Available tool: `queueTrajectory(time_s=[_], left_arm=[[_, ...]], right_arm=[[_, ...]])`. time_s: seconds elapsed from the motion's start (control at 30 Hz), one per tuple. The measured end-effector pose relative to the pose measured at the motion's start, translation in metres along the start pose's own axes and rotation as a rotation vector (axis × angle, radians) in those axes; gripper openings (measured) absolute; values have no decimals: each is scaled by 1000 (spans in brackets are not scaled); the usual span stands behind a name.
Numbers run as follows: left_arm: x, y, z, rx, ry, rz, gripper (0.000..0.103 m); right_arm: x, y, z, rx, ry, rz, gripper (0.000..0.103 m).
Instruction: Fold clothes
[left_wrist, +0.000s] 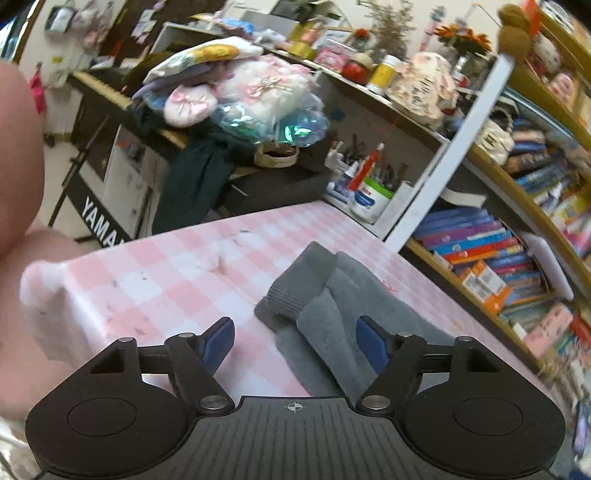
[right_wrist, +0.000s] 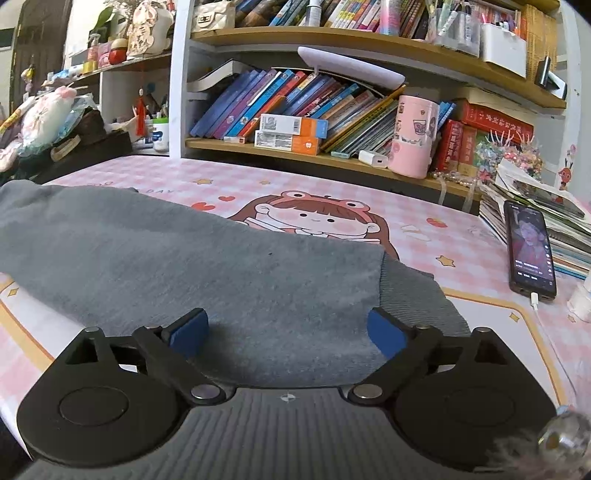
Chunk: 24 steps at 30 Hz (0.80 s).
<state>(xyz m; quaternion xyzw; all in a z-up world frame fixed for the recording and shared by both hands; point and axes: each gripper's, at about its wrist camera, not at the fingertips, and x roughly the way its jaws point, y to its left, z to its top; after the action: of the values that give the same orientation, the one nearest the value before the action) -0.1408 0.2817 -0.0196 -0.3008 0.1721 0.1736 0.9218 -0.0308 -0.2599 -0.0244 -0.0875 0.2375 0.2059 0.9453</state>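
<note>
We held both tongs low over the worktop (right_wrist: 461, 236), each tilted downward toward the grey garment (right_wrist: 155, 258) lying flat across its pink checked cover. The left tongs (left_wrist: 295, 341) stood apart, clamped on nothing, with a folded ribbed cuff (left_wrist: 295, 284) resting on the cloth just ahead of the blue pads (left_wrist: 218, 341). The right tongs (right_wrist: 288, 330) also stood wide apart above the garment's ribbed hem (right_wrist: 417, 291), their pads perhaps brushing the fabric, though we could not tell. A phone (right_wrist: 530, 249) lay near the garment, beside a stack of papers (right_wrist: 554, 221).
</note>
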Motion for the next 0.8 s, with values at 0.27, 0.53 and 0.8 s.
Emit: queueTrajectory(time_s=[0.27, 0.53, 0.8], left_arm=[[18, -10, -5, 50, -28, 57, 74], [33, -25, -6, 80, 33, 26, 33], [2, -54, 0, 78, -119, -146, 22]], right_arm=[[1, -2, 1, 9, 10, 24, 99], [2, -2, 1, 9, 20, 45, 100], [2, -5, 1, 26, 19, 61, 100]])
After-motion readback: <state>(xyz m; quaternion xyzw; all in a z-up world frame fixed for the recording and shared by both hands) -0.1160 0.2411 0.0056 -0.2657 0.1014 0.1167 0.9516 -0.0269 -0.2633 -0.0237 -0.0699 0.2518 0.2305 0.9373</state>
